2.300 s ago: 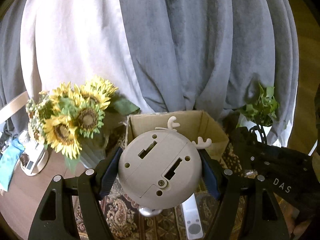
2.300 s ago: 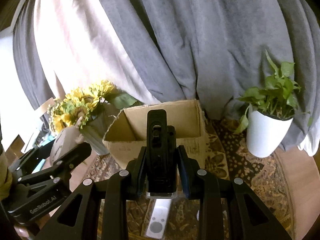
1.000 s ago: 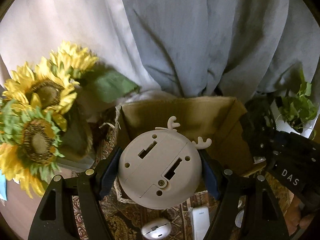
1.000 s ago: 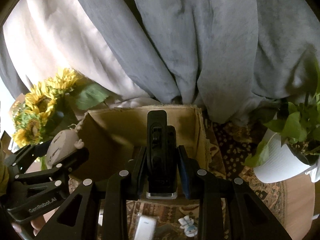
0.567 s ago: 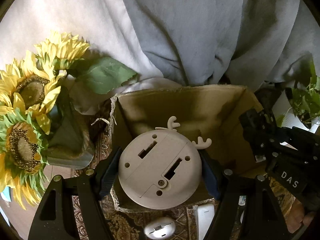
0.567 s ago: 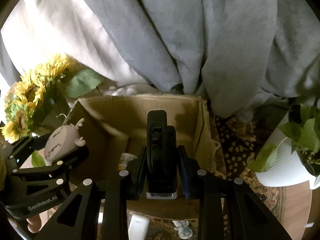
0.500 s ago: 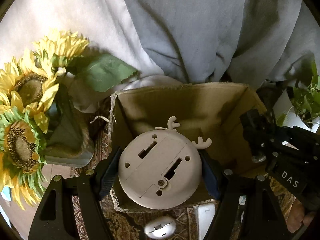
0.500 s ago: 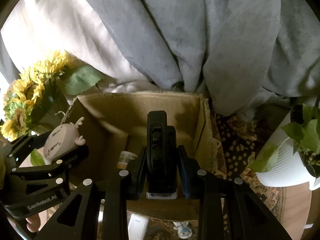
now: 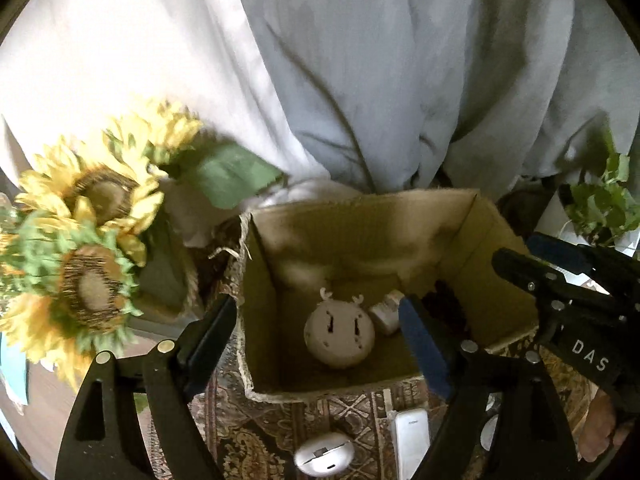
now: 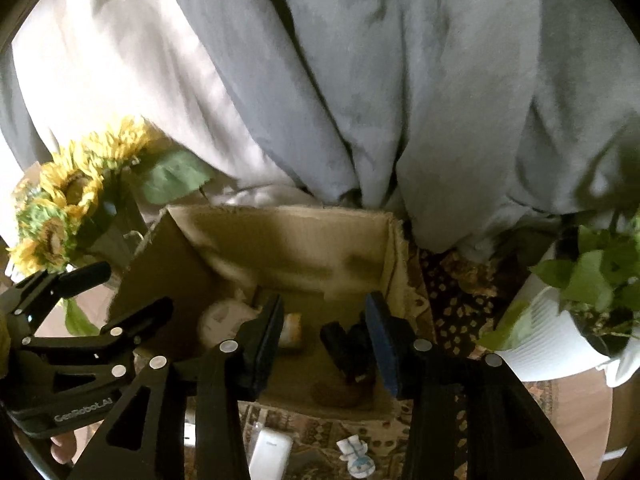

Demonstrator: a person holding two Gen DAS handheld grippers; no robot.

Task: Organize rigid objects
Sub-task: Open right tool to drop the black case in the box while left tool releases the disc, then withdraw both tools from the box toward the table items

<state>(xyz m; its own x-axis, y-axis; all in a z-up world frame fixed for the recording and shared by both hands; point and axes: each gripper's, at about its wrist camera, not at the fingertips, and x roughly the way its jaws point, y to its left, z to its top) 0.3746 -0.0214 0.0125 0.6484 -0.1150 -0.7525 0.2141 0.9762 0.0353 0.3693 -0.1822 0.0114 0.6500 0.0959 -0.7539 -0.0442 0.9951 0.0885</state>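
An open cardboard box (image 9: 360, 224) stands on a patterned rug; it also shows in the right wrist view (image 10: 280, 248). The beige round reindeer toy (image 9: 339, 334) lies on the box floor, also partly seen in the right wrist view (image 10: 224, 318). The black device (image 10: 348, 346) lies in the box at the right. My left gripper (image 9: 320, 328) is open and empty above the box's front left. My right gripper (image 10: 324, 330) is open and empty above the box; it shows at the right of the left wrist view (image 9: 560, 280).
A sunflower vase (image 9: 92, 240) stands left of the box. A white potted plant (image 10: 560, 332) stands to its right. On the rug in front lie a white remote (image 9: 412, 440), a round white case (image 9: 324, 454) and a small white figure (image 10: 356, 458). A small jar (image 10: 292, 332) lies in the box.
Both grippers have opened. The reindeer toy dropped from the left gripper into the box and the black device dropped from the right gripper into the box.
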